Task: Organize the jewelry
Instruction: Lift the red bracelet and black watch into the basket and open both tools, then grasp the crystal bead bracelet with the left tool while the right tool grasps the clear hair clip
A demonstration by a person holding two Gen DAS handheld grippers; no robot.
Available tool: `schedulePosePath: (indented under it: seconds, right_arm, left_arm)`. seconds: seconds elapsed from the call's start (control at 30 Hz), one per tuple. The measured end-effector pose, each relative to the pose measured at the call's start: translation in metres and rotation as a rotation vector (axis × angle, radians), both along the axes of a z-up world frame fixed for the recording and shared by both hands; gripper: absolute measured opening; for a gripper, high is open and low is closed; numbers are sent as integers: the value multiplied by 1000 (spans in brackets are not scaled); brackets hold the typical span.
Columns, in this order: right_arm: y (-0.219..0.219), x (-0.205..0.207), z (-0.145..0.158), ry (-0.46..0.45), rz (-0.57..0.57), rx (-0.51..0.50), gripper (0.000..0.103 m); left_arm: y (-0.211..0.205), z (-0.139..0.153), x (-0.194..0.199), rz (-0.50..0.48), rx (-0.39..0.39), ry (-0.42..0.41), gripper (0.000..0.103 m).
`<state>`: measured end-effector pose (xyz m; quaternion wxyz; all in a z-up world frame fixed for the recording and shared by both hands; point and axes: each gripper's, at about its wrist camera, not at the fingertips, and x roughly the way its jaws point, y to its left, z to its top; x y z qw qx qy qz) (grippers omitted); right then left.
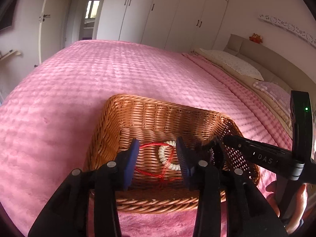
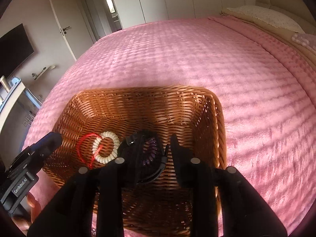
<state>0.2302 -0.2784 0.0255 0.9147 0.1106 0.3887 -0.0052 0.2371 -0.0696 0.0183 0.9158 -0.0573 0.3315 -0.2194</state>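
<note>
we see the basket (image 1: 138, 118) on the pink bed (image 1: 98, 75), with both tools reaching over its near rim. on the basket floor a white coil (image 1: 164, 156) lies tangled with a red cord (image 1: 152, 145), and both sit between and just past the fingers of the left tool (image 1: 157, 148). its jaws stand apart and we see no pad touching either piece. in the right wrist view the white coil (image 2: 106, 147) and red cord (image 2: 83, 148) lie left of the right tool (image 2: 156, 144), and a purple coil (image 2: 151, 154) rests on a dark band (image 2: 158, 169) between its fingers. those jaws also stand apart; the left finger overlaps the dark band, so we cannot tell whether it touches. the dark pieces merge with the black tool and are hard to separate. the near basket wall is hidden behind the tool bodies. a hand (image 1: 296, 207) shows at the frame edge, cut off.
</note>
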Motion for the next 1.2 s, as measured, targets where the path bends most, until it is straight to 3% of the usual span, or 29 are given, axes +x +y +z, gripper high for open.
schedulePosePath:
  seconds: [0.27,0.47,0.8,1.03,1.2]
  right_arm:
    - [22,-84,45,-128,95,-25,31]
    - [46,-142,49,-154,174,-8,31]
    - [84,-197,-1,-63,256,5,31]
    - [113,-210,-36,5,326,-32,31]
    - [125,-205,-53,40,345,-68,30]
  left_arm:
    - [27,46,-77,-27,-42,-99,39]
    - [55,56,-146,-28,-45,-120,39]
    - [83,6,-201,-57,-54,11,39]
    - [91,-30,-197,-91,-74,129,37]
    - [82,-45,-187,-131,-28,176,35]
